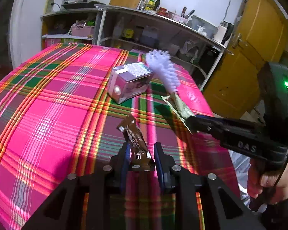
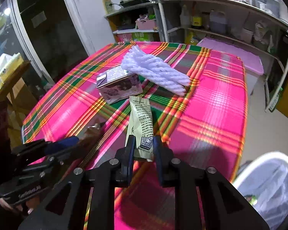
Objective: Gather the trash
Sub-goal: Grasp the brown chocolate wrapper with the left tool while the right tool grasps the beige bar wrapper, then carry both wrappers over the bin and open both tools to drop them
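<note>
My left gripper (image 1: 141, 153) is shut on a brown snack wrapper (image 1: 133, 134), which sticks up between its blue pads above the pink plaid tablecloth (image 1: 48, 105). My right gripper (image 2: 144, 147) is shut on a pale green printed wrapper (image 2: 142, 122), lifted off the cloth. From the left wrist view the right gripper (image 1: 190, 123) reaches in from the right with that green wrapper (image 1: 177, 105). Further back on the table lie a purple milk carton (image 1: 128, 81) (image 2: 119, 87) on its side and a white foam fruit net (image 1: 163, 70) (image 2: 155, 70).
A white bin with a clear liner (image 2: 268, 184) stands on the floor at the table's near right. Metal shelves with bottles and pots (image 2: 220, 19) run behind the table. A yellow door (image 1: 249, 57) is at the right. A wooden stand with a tissue box (image 2: 7, 67) is at the left.
</note>
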### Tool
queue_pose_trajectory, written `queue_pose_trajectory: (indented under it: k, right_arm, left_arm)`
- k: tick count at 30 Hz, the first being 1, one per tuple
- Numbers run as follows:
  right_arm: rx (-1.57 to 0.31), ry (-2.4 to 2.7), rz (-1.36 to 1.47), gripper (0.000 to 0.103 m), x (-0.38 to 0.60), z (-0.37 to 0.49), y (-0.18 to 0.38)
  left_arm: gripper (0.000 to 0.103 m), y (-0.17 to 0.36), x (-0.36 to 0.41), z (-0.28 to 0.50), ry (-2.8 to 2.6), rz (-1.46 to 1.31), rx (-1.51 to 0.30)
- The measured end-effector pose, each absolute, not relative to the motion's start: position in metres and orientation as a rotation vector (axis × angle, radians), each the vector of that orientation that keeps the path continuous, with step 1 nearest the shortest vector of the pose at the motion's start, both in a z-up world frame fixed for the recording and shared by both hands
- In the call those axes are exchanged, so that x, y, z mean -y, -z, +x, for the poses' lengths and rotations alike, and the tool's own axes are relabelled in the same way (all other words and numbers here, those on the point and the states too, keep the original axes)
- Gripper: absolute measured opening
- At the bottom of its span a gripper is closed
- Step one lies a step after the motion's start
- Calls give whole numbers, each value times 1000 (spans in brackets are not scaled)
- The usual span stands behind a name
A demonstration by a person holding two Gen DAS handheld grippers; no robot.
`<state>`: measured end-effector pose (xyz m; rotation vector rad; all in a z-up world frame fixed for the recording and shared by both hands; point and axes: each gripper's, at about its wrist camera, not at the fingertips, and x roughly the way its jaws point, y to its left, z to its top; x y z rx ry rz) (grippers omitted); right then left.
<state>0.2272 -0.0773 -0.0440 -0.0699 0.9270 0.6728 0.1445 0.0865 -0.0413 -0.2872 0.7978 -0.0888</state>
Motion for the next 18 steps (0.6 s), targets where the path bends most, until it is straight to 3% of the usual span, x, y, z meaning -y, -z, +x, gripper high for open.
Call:
queue_pose_trajectory:
  k: [18]
  right_arm:
    - [-862,-594,16,20,146,166,17]
  left_arm:
    - [25,8,-41,102,175,-227,-731]
